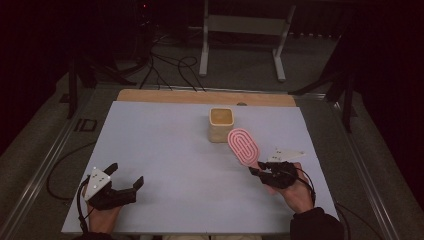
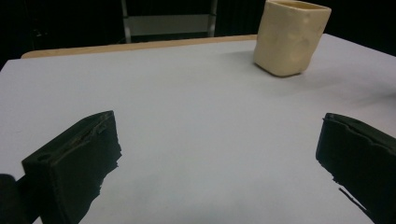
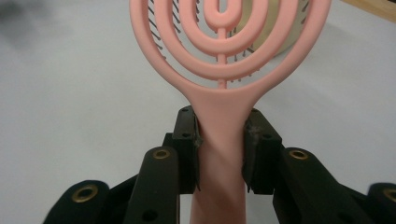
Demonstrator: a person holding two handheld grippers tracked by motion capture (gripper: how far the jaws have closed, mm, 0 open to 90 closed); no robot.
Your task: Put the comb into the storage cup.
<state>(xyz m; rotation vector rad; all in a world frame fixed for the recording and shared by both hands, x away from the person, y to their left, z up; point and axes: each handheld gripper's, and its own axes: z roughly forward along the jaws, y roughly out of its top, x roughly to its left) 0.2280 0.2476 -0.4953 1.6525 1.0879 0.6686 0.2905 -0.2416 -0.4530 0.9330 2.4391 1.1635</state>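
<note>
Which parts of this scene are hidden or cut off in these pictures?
- Pink brush: right gripper view, the top edge cuts off its head; its handle end runs below the bottom edge, between the jaws of the right gripper.
- Cream cup: left gripper view, top edge cuts its rim; the inside is hidden. In the high view, the brush covers its lower right corner.
- Left gripper: its body lies below the frame.

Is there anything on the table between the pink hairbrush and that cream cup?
Nothing visible. The right gripper holds the pink hairbrush by its handle, head beside the cream cup, with only bare table around. The left gripper sits open, far off.
</note>
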